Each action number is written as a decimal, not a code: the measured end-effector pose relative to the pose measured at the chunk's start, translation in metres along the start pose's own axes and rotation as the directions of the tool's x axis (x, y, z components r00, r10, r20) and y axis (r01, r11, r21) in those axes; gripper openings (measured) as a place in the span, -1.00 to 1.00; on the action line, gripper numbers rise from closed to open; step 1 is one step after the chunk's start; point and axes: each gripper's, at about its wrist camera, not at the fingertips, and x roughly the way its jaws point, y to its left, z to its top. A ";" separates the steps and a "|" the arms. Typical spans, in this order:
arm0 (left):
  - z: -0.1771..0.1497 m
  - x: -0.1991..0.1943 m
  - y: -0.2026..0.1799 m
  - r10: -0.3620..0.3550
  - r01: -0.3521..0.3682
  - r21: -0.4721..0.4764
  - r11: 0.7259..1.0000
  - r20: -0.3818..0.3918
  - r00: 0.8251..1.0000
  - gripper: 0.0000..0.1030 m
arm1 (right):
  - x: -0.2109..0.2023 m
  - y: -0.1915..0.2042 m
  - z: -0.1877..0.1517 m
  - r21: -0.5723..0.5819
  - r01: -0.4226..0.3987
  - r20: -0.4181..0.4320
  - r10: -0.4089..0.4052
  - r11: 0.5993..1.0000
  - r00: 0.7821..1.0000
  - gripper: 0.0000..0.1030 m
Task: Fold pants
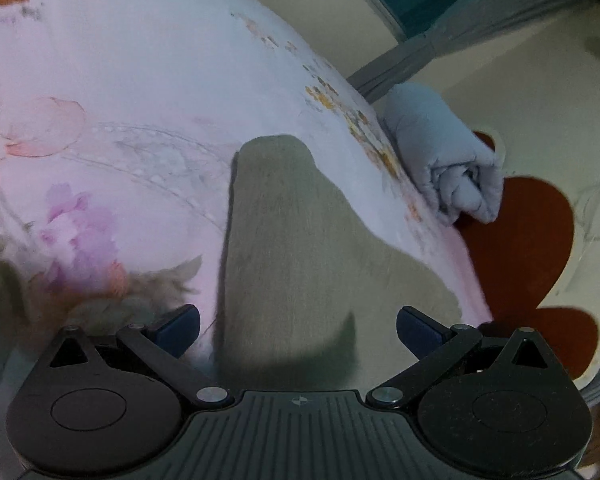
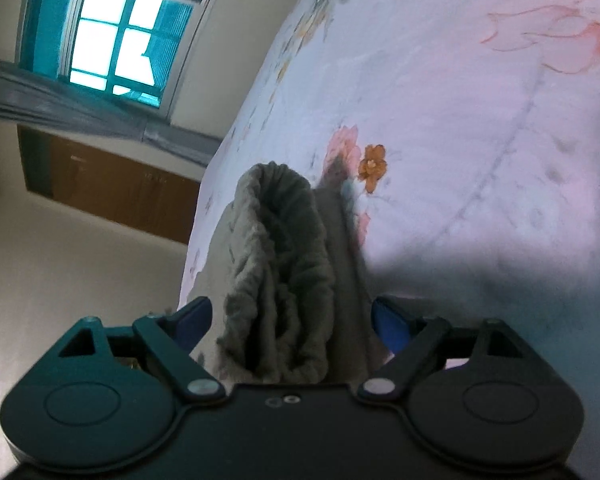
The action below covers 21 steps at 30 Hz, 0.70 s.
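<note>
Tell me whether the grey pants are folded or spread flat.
Folded, at least partly: the right wrist view shows the pants doubled into stacked layers with the gathered waistband; the left shows one narrow strip.

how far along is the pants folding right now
Done so far: the grey-green pants lie on the floral bedsheet as one narrow strip, so the legs look stacked. In hand: both tongs, left and right, stand open around the cloth, the right at the bunched elastic waistband; neither visibly pinches it. Left: probably grip and fold the strip across its length.
</note>
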 end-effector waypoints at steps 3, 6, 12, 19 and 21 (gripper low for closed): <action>0.006 0.016 0.005 -0.043 0.042 -0.047 0.998 -0.008 0.999 1.00 | 0.009 0.000 0.007 0.004 -0.017 -0.038 0.018 1.000 0.999 0.56; 0.013 0.034 0.005 -0.080 0.078 -0.054 0.996 -0.035 0.996 1.00 | 0.019 0.002 0.014 -0.010 -0.033 -0.087 0.032 0.999 0.996 0.59; 0.017 0.058 -0.004 -0.055 0.054 -0.009 0.998 -0.069 0.996 0.81 | 0.027 0.001 0.020 0.012 -0.065 -0.145 0.066 0.998 0.987 0.36; 0.019 0.057 0.013 -0.088 0.083 -0.059 0.995 -0.085 0.993 -0.39 | 0.024 0.016 0.017 -0.019 -0.071 -0.152 0.067 0.997 0.986 -0.21; 0.015 0.054 0.015 -0.126 0.120 -0.089 0.989 -0.059 0.990 -0.42 | 0.022 0.027 0.014 -0.048 -0.076 -0.141 0.068 0.996 0.988 -0.23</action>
